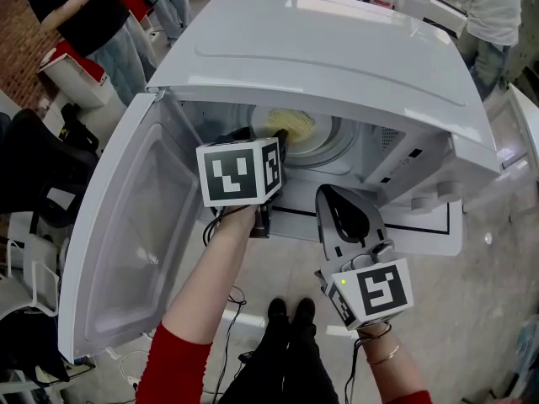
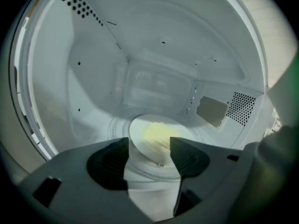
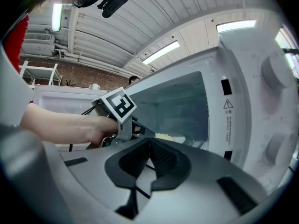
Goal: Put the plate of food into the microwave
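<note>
The white microwave (image 1: pixel 337 49) stands open, its door (image 1: pixel 126 234) swung out to the left. A white plate (image 1: pixel 295 127) with pale yellow food rests on the turntable inside. My left gripper (image 1: pixel 276 139) reaches into the cavity. In the left gripper view its jaws (image 2: pixel 149 141) stand apart on either side of the plate's (image 2: pixel 156 135) near rim, and the pads do not press on it. My right gripper (image 1: pixel 327 196) hovers outside, in front of the lower right of the opening. Its jaws (image 3: pixel 150 146) are together with nothing held.
The control panel with two round knobs (image 3: pixel 275 73) sits right of the cavity. People stand at the back left (image 1: pixel 101 15) and back right (image 1: pixel 493 15). Cables (image 1: pixel 232 297) lie on the floor below the door, and black chairs (image 1: pixel 42 167) stand at the left.
</note>
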`<state>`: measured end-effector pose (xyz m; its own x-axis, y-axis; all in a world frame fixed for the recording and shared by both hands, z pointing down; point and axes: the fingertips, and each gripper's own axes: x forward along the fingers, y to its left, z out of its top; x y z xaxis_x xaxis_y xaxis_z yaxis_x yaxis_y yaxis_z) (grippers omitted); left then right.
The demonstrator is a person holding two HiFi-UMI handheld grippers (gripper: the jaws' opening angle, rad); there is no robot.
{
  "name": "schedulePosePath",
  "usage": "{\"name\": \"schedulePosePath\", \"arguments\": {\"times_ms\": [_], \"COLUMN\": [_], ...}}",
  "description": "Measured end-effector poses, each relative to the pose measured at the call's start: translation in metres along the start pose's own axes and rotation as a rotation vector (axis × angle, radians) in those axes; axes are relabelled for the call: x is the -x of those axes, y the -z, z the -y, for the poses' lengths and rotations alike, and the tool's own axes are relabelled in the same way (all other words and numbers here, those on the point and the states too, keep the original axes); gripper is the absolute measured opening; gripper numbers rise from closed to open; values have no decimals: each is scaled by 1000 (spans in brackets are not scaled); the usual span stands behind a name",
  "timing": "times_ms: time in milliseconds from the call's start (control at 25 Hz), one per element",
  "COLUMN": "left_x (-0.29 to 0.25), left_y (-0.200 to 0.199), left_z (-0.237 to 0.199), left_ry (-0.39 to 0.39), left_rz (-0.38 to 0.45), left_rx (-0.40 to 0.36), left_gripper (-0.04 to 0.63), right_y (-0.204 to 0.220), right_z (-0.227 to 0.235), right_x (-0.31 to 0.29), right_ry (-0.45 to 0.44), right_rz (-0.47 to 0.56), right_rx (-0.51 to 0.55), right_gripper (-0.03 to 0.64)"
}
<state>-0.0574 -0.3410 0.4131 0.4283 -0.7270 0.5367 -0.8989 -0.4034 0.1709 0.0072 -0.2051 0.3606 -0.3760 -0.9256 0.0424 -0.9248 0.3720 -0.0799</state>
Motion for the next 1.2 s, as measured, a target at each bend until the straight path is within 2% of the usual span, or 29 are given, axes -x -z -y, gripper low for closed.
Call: {"name": "schedulePosePath", "arguments": {"times_ms": [120,240,440,520,600,760,960,1200], "left_x": [7,24,56,67,77,92,110,121], "left_y": [-6,-13,-16,-14,-11,-1,12,20], "left_z": [0,8,19,28,38,51,62,62], "left_ry": [14,88,199,277,363,461,491,518], "left_rz": [57,137,261,300,322,331,324,323], "left_rx": [9,24,71,104,157,224,220,278], "left_gripper": [273,249,92,36,11,9,9,9], "right_y": [1,0,3,4,2,-6,-11,-11], "right_z": [0,1,3,3,2,1,2,6], "right_x": [0,2,6,8,10,12,19,23], "right_ry": [1,4,0,-9,-24,-51,-60,-62], "right_rz": [-2,0,-26,-44,-42,-30,-33,-33], "right_rx": [-3,-9,-18,-23,-30,-76,-101,-118], "right_gripper": [15,15,15,15,15,15,15,14]}}
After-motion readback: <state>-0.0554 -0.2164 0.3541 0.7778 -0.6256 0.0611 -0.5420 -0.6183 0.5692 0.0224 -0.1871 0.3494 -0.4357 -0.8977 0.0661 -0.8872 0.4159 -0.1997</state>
